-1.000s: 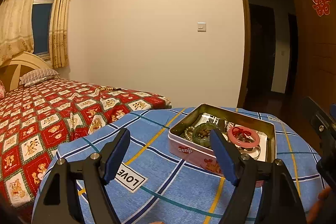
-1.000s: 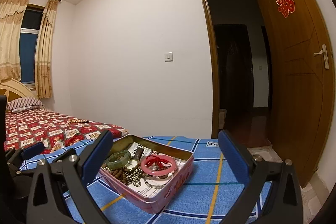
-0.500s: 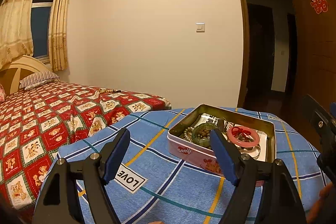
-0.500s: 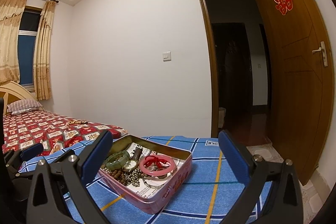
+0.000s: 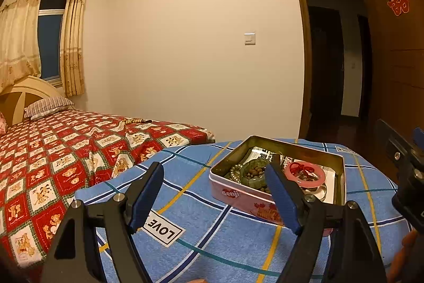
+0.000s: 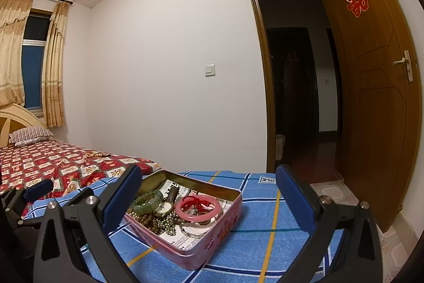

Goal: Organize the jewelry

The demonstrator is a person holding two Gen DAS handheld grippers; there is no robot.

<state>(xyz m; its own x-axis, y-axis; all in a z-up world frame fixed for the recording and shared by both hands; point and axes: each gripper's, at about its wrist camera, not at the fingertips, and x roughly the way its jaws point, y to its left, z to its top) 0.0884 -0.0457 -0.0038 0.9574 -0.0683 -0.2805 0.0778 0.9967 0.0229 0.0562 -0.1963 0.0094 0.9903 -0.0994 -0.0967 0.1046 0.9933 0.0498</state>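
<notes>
A bedroom, a blue-checked bench (image 6: pixel 254 238) beside one bed (image 5: pixel 53 150). One tin (image 6: pixel 212 240) sits on the bench at 12 o'clock from both grippers, holding one pink bangle (image 6: pixel 197 208), one green bangle (image 6: pixel 148 200), one watch (image 6: pixel 165 206) and beads (image 6: pixel 148 220). Left gripper (image 5: pixel 214 196) and right gripper (image 6: pixel 206 199) gape wide, empty.

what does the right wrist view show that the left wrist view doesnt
Only the right wrist view shows the wristwatch in the tin, the door handle and the floor tiles past the table edge. Only the left wrist view shows the LOVE label on the blue checked cloth. Both show the pink tin, green bangle, pink bangle, the bed, and open, empty tongs.
</notes>
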